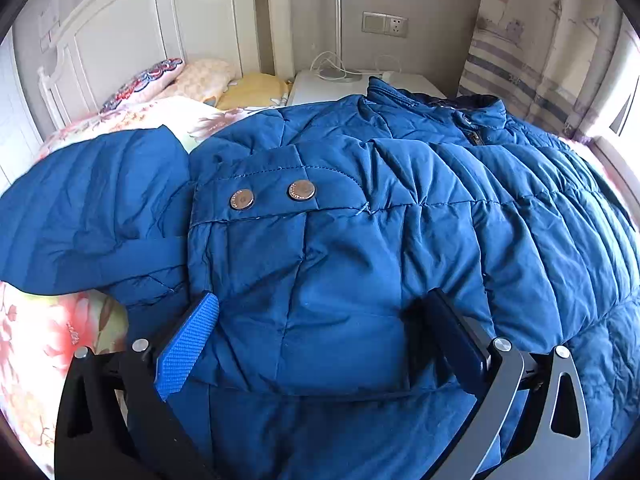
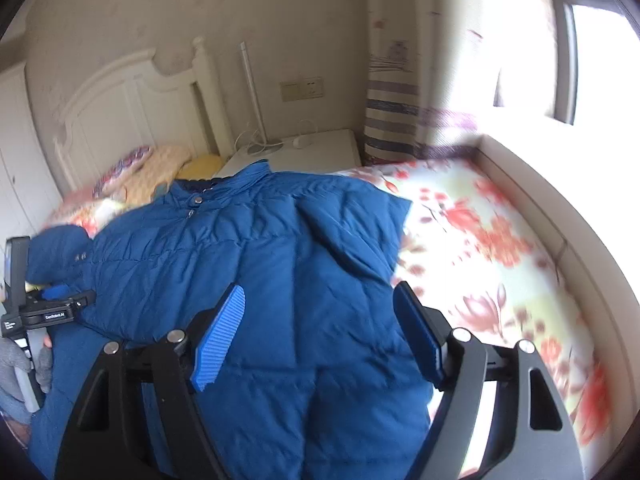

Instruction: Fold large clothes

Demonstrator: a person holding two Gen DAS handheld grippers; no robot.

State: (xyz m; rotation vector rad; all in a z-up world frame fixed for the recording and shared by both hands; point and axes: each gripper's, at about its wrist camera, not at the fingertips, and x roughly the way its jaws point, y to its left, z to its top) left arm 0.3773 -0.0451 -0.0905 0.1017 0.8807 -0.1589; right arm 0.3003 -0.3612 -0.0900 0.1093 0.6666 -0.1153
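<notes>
Floral bedspread (image 2: pixel 472 220) bears a blue jacket (image 1: pixel 340 240); both claws gape apart.

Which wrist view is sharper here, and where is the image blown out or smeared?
Left wrist view: sharp, evenly lit; jacket stitching and snaps crisp. Right wrist view: motion-blurred, floral bedspread smeared, window overexposed, glare washing the bed's far edge.
</notes>
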